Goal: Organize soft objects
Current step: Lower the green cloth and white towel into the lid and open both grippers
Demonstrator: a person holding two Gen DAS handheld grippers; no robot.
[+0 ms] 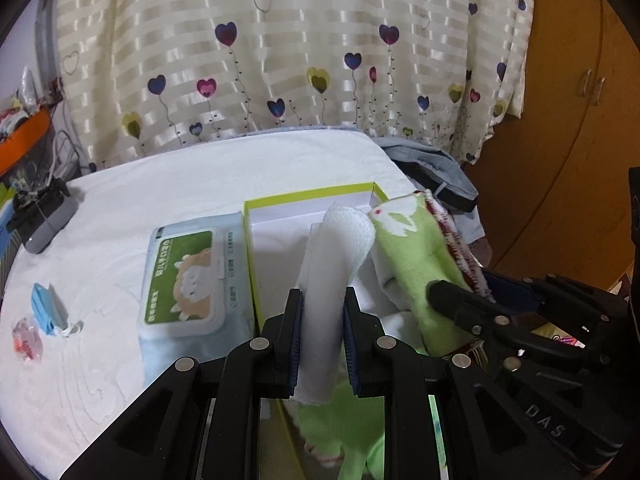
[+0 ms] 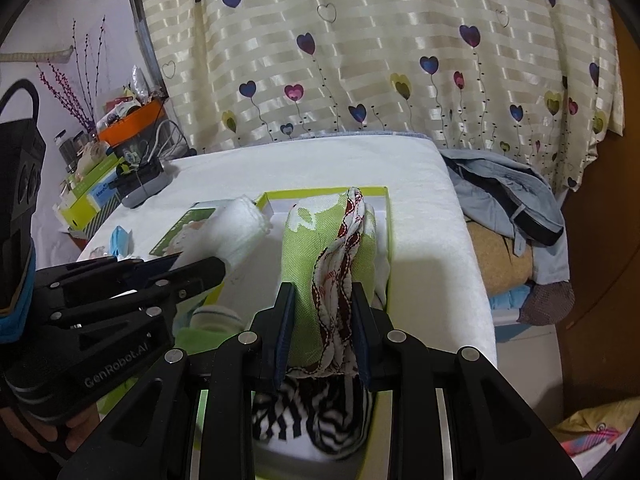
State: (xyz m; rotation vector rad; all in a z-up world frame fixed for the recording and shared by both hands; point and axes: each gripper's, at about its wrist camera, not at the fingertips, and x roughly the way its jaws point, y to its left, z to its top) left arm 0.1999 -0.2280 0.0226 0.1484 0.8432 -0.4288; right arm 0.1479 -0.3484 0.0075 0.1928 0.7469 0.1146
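Two tools clamped, left tool (image 1: 322, 320) on white roll (image 1: 340, 256), right tool (image 2: 322, 320) on green cloth (image 2: 308, 256), lower ends hidden.

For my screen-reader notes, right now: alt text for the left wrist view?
The left gripper is shut on a white rolled cloth above a lime-rimmed box, beside the right gripper holding a green towel. A wipes pack lies left.

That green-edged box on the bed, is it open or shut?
Open: the box has no lid on, its white inside walls show, and cloths lie in it.
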